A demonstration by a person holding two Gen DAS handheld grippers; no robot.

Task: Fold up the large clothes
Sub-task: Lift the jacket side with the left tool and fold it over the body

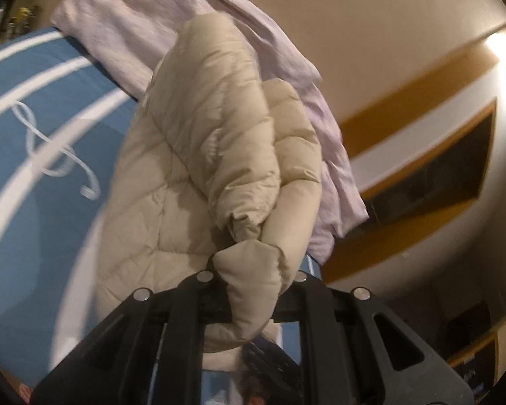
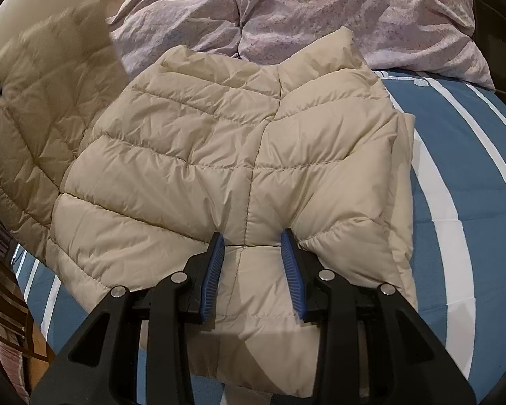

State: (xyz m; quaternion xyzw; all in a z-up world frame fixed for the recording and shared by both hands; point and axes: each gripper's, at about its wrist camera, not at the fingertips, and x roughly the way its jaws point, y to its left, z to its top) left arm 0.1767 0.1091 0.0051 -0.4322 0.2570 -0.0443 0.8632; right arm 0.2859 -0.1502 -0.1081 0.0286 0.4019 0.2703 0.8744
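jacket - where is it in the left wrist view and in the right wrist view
Left wrist view: the jacket fills the centre, a bunched part of it clamped in the left gripper and hanging over the bedspread.
Right wrist view: the jacket lies spread across the centre, the right gripper pinching a fold at its near edge.
Shared landmark: the blue bedspread with white stripes; also the lilac pillows.

Warm dim light, motion-blurred left view, dark fisheye corners.

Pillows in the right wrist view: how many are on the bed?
2. A left pillow and a right pillow lie side by side behind the beige puffer jacket; others may be hidden.
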